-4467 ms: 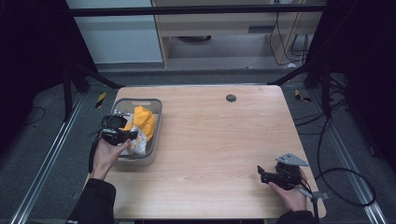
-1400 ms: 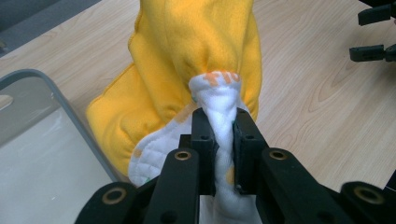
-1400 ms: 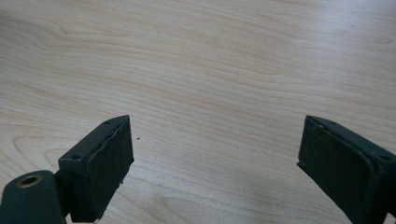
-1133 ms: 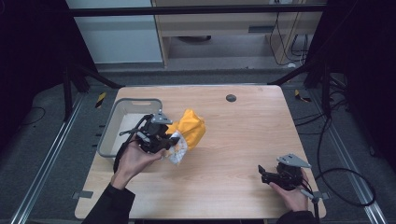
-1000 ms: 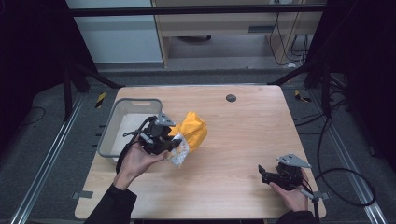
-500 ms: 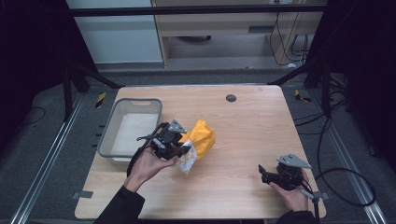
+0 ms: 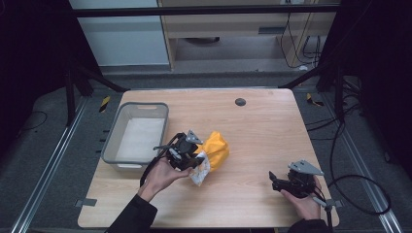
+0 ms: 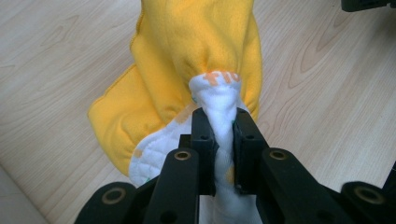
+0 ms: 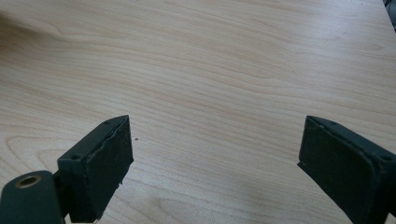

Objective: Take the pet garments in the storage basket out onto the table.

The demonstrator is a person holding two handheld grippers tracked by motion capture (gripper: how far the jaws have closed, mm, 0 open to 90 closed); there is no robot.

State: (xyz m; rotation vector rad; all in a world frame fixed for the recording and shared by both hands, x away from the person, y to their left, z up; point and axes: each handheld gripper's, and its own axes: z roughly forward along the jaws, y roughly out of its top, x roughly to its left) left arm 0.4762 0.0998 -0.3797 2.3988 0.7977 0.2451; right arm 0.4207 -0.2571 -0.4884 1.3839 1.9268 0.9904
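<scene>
A yellow cloth with a white quilted lining (image 7: 215,149) hangs just over the middle of the wooden table (image 7: 262,126). My left gripper (image 7: 197,159) is shut on a bunched fold of its white lining (image 8: 219,112), with the yellow part (image 8: 196,42) drooping onto the wood beyond the jaws. My right gripper (image 7: 275,180) rests low near the table's front right corner, jaws wide apart over bare wood (image 9: 210,93), holding nothing.
A grey plastic bin (image 7: 137,134) stands at the table's left side. A small dark round hole (image 7: 240,102) sits near the far edge. Cables (image 7: 359,194) trail off the right side by the metal frame.
My left gripper carried the cloth out of the bin, rightward and toward the table's middle, and sank lower. The right gripper stayed where it was.
</scene>
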